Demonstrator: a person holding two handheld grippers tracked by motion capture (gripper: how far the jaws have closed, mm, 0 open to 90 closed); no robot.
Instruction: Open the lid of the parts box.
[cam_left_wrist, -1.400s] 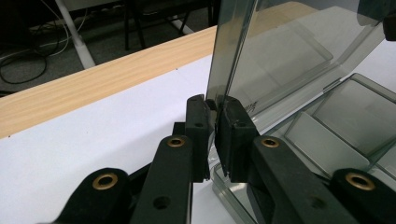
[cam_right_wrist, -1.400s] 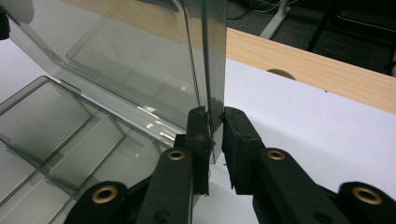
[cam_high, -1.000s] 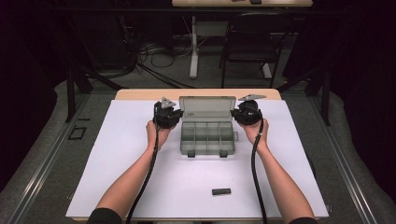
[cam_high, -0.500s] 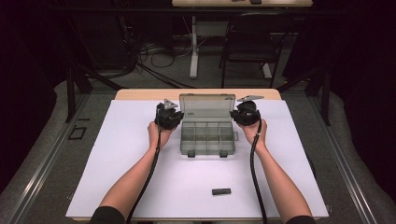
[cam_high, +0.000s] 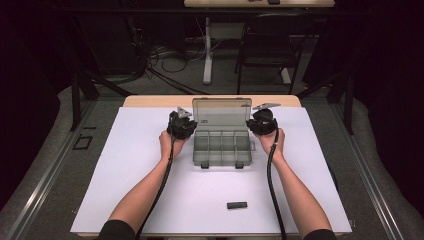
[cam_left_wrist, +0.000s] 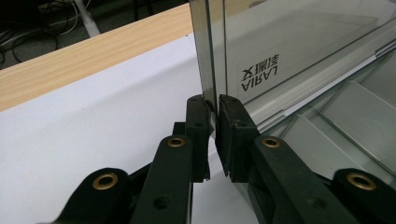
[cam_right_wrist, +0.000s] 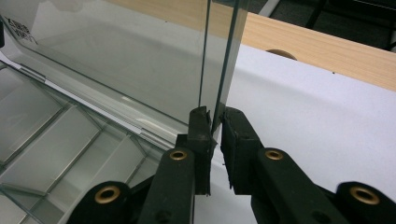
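Note:
A clear grey compartment box (cam_high: 222, 148) sits at the middle of the table with its lid (cam_high: 221, 114) raised nearly upright. My left gripper (cam_high: 189, 125) is shut on the lid's left edge, and the left gripper view shows the two pads (cam_left_wrist: 214, 105) pinching the pane (cam_left_wrist: 299, 46) near its hinge. My right gripper (cam_high: 254, 125) is shut on the lid's right edge in the same way (cam_right_wrist: 212, 116), with the pane (cam_right_wrist: 116, 60) rising between its jaws. The box's compartments (cam_right_wrist: 51, 140) look empty.
A small black bar (cam_high: 237, 205) lies on the white sheet (cam_high: 125, 175) near the front edge. The wooden tabletop (cam_high: 150, 101) shows behind the sheet. A chair (cam_high: 270, 50) and cables stand on the floor beyond the table.
The lid stands slightly more upright than a second ago. Both hands have stayed almost in place, still gripping its two edges.

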